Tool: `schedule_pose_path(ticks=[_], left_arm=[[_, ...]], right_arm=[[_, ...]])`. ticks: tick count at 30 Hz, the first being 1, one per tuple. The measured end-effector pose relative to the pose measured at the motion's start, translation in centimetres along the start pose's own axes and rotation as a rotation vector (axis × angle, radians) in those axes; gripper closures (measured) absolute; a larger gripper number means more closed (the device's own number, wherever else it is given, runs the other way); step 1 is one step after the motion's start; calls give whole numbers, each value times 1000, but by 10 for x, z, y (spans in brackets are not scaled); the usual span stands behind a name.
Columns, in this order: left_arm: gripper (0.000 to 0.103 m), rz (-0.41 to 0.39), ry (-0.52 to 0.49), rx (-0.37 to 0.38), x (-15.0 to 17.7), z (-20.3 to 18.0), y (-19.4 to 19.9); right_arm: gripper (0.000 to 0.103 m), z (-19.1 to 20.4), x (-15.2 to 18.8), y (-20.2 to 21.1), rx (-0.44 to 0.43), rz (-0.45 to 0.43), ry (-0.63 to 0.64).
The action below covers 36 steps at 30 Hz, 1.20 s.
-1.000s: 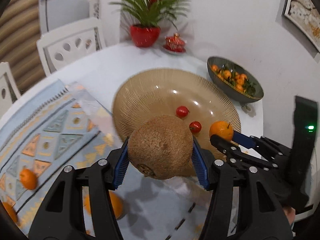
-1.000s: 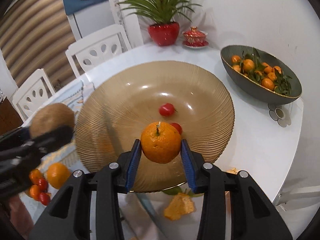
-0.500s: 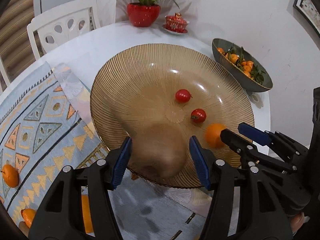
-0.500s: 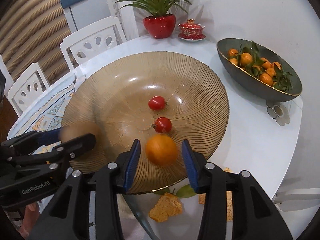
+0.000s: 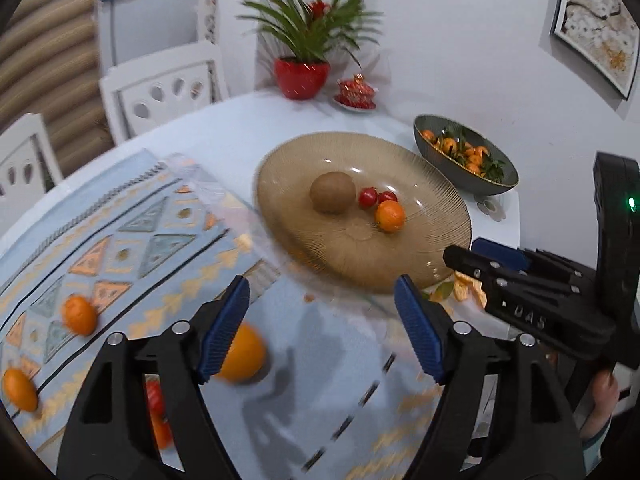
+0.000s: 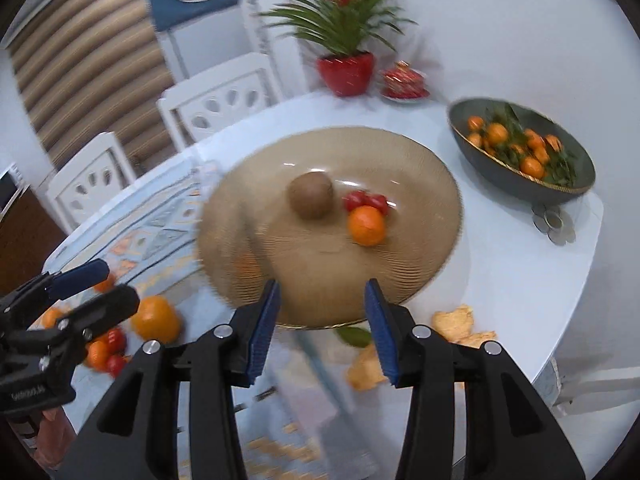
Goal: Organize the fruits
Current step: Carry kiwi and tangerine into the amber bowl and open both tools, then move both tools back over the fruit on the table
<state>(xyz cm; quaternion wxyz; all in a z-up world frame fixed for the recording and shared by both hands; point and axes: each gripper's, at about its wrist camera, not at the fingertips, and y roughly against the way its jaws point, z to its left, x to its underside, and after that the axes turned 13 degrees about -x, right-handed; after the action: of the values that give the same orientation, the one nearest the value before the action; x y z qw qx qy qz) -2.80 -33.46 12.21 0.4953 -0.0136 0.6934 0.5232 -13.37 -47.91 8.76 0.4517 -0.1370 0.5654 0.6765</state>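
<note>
Left wrist view. Left gripper (image 5: pixel 322 308) spread wide, nothing between the blue pads, hanging over the patterned table runner (image 5: pixel 132 240) short of the amber glass plate (image 5: pixel 436 256). On the plate: a kiwi (image 5: pixel 333 192) toward the far left, two cherry tomatoes (image 5: pixel 376 197) just beside it, a mandarin (image 5: pixel 389 216) touching the nearer tomato. Right gripper (image 5: pixel 476 254) seen from the side at the right edge, by the plate's near rim; fingers overlapping, so cannot tell how far apart. Only here — loose mandarins on the runner: one (image 5: pixel 79 315) left of centre, one (image 5: pixel 20 389) at the far left edge, a larger orange (image 5: pixel 242 354) partly behind the left finger. Also only here, a framed picture (image 5: pixel 592 20) on the wall at upper right.

Right wrist view. Right gripper (image 6: pixel 322 320) clearly parted and empty, held over the plate's (image 6: pixel 424 264) near rim. Kiwi (image 6: pixel 311 195), tomatoes (image 6: pixel 366 200) and mandarin (image 6: pixel 366 225) in the same cluster. Only here — orange peel scraps (image 6: pixel 460 324) and a green leaf (image 6: pixel 354 336) on the table just past the near rim, plainly seen; an orange (image 6: pixel 156 319) and small red and orange fruit (image 6: pixel 106 350) near the left gripper (image 6: pixel 90 286).

Round white table (image 6: pixel 520 280); dark green bowl (image 6: pixel 520 184) of leafy mandarins to the right, apart from the plate; red potted plant (image 6: pixel 347 72) and red lidded dish (image 6: pixel 404 80) at the far edge; white chairs (image 6: pixel 224 100), striped blinds (image 6: pixel 80 64), white wall.
</note>
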Motion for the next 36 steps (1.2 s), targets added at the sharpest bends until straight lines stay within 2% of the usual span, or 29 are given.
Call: schedule_pose_path(ticks=[3,5,7,9,13,15,17,19,21,23,24,25,27,33,36], left_arm=[[22,-51,52,-61,26,32,32],[22,-73,97,-111,45,55,48],[22,-92,149,-182,70,84,64],[21,-103,197,-275,96,114,76],[17,-109,243,-450,134,157,80],[17,-108,282,-509,153,181,76],[17,-116,336,-492,167,197,75],[16,-130,415,-466,186,212,71],[18,-96,457,-463,194,220,67],[12,-134,456,-440,192,219,72],[10,-134,448,-451,192,218,71],[9,-119,441,-459,192,215,68],[9,-97,420,-469,191,212,64],[7,-112,394,-491,191,204,68],[4,-109,392,-504,191,203,67]], right_arm=[[48,30,9,7,-57,-37,44],[48,52,22,4,-105,-51,77],[48,74,36,-3,-151,-58,112],[47,90,47,-9,-160,-63,149],[40,125,68,-28,-202,-98,237],[37,137,77,-38,-225,-84,253],[33,148,90,-50,-243,-64,274],[23,153,103,-60,-240,-61,295],[27,155,112,-73,-201,-15,295],[23,157,112,-65,-204,-65,302],[17,157,113,-62,-203,-85,303],[16,155,113,-61,-190,-90,296],[16,152,113,-62,-178,-90,281],[16,149,110,-66,-163,-78,258],[11,153,113,-65,-144,-89,283]])
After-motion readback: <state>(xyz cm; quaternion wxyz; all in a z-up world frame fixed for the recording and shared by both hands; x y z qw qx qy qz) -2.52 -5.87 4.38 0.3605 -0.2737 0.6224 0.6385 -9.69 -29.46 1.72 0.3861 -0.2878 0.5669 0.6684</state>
